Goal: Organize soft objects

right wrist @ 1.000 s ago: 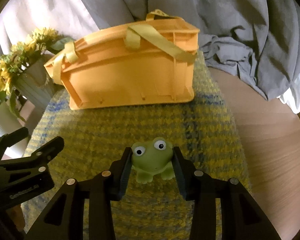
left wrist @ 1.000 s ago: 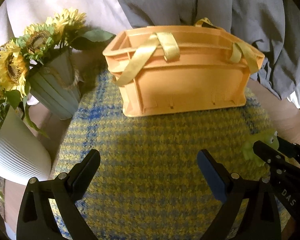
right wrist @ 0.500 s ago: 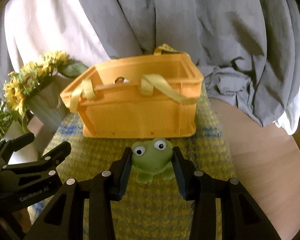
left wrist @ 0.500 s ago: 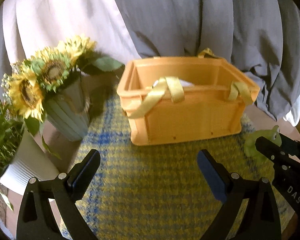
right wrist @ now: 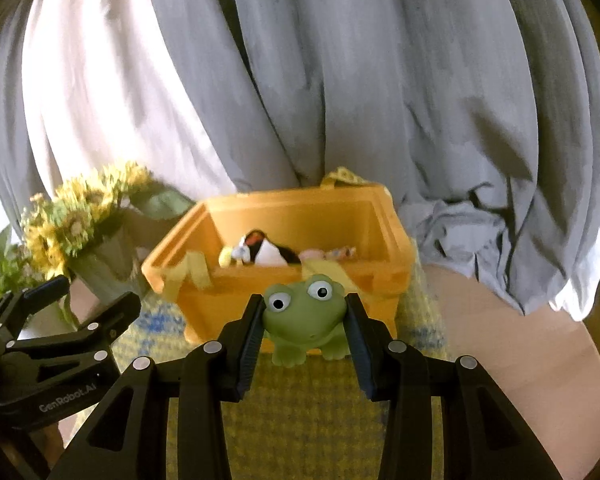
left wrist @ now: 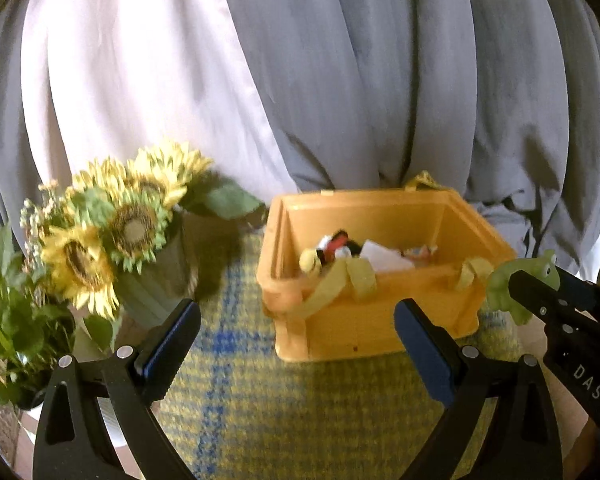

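Left wrist view: the left gripper (left wrist: 296, 344) has its jaws wide apart and holds nothing. It hangs over the checked cloth (left wrist: 292, 412), in front of the orange crate (left wrist: 380, 320). Inside the crate some soft toys (left wrist: 332, 252) already lie. At the right edge the green frog (left wrist: 500, 284) shows, held up beside the near right corner of the crate. A vase with sunflowers (left wrist: 120, 236) stands to the left of the crate.

Right wrist view: the right gripper (right wrist: 305, 332) has its jaws closed on the frog (right wrist: 302, 316), one pad on each side of its head. The frog is in the air, in front of the near wall of the crate (right wrist: 292, 280), not yet over the opening. I judge the frog is light and squashy, maybe a little smooth, so a mild grip across the head seems enough; a stronger squeeze would only deform it
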`<state>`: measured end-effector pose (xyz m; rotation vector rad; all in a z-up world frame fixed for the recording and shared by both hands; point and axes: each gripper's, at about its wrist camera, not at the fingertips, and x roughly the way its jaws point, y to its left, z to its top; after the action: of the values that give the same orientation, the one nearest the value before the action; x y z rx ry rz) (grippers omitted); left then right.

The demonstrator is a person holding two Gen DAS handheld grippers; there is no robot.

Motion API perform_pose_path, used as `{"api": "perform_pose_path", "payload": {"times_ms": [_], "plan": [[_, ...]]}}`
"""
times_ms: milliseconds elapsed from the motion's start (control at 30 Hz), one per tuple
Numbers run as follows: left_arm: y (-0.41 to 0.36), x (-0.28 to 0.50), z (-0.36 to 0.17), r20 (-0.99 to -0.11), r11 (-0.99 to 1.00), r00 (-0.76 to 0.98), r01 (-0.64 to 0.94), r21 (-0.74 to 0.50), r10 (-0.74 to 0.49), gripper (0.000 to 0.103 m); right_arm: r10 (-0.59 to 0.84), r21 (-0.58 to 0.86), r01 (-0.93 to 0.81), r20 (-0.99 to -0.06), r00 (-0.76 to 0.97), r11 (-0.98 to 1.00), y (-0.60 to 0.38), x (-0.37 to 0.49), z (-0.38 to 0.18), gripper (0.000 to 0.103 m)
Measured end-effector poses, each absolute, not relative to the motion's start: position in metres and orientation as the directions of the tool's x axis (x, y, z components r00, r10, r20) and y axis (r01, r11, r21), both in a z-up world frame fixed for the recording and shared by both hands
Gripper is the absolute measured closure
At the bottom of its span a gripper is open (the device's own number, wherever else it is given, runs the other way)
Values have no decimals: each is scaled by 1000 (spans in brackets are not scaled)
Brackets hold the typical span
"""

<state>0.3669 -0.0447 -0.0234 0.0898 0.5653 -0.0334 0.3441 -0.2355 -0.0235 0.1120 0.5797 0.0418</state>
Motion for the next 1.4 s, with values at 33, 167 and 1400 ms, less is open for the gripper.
{"api": "perform_pose_path", "payload": {"times_ms": [33, 167, 1400], "plan": [[-45, 369, -21, -529, 996, 848, 54, 76, -5, 4, 71, 116, -10, -533, 843, 993, -235, 346, -20, 62], [-43, 376, -10, -504, 997, 863, 42, 72, 1, 4, 68, 111, -14, -497, 865, 994, -235, 354, -7, 62], [-47, 460, -22, -521, 996, 851, -18, 91, 63, 2, 34, 76, 8, -540, 841, 997, -246, 467, -21, 51]]}}
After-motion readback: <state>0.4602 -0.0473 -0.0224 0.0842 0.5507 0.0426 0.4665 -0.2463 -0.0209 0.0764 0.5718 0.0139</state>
